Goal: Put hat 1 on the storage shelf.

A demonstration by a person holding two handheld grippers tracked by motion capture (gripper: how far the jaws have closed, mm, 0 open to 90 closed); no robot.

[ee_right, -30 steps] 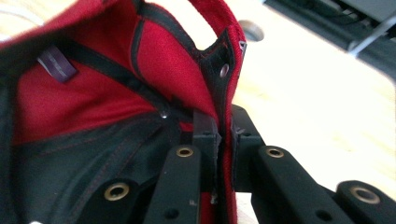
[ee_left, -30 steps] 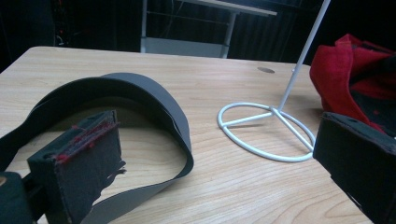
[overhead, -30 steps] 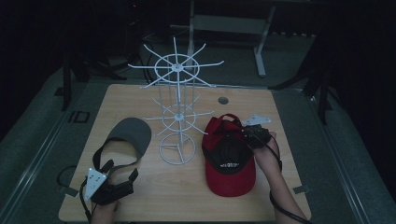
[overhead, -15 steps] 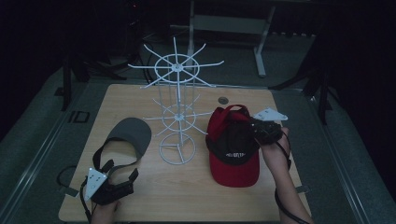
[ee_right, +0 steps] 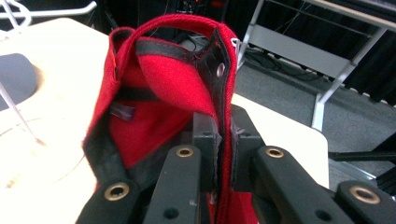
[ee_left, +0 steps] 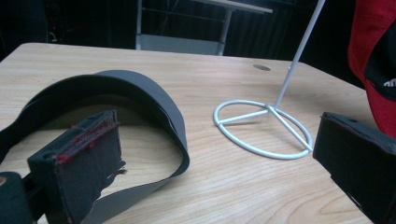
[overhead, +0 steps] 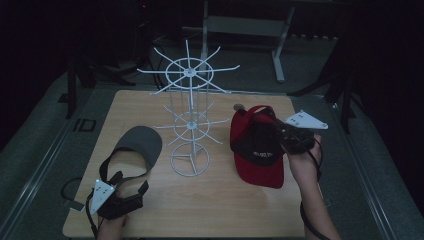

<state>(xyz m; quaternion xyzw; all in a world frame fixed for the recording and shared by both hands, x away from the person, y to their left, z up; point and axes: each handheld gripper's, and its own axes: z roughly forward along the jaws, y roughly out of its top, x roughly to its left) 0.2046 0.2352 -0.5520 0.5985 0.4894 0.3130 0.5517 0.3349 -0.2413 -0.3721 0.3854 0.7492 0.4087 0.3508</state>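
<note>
A red cap (overhead: 256, 150) with a black front panel hangs tilted at the table's right, its brim low near the wood. My right gripper (overhead: 272, 131) is shut on its back rim; in the right gripper view the jaws pinch the red and black edge (ee_right: 223, 140) and the cap (ee_right: 159, 88) opens away from me. A grey visor (overhead: 139, 144) lies flat at the left. My left gripper (overhead: 129, 182) rests open just in front of it, its jaws wide apart (ee_left: 215, 154), with the visor band (ee_left: 140, 93) curving past the left jaw.
A white wire display rack (overhead: 189, 125) with two rings of spokes stands mid-table between the visor and the cap; its round base (ee_left: 264, 128) sits ahead of my left gripper. The wooden table (overhead: 215, 210) has a small hole at the back. A metal frame stands beyond.
My right gripper has raised the red cap by its back rim and moved right, so the cap now tilts up off the table. The left gripper has stayed put.
</note>
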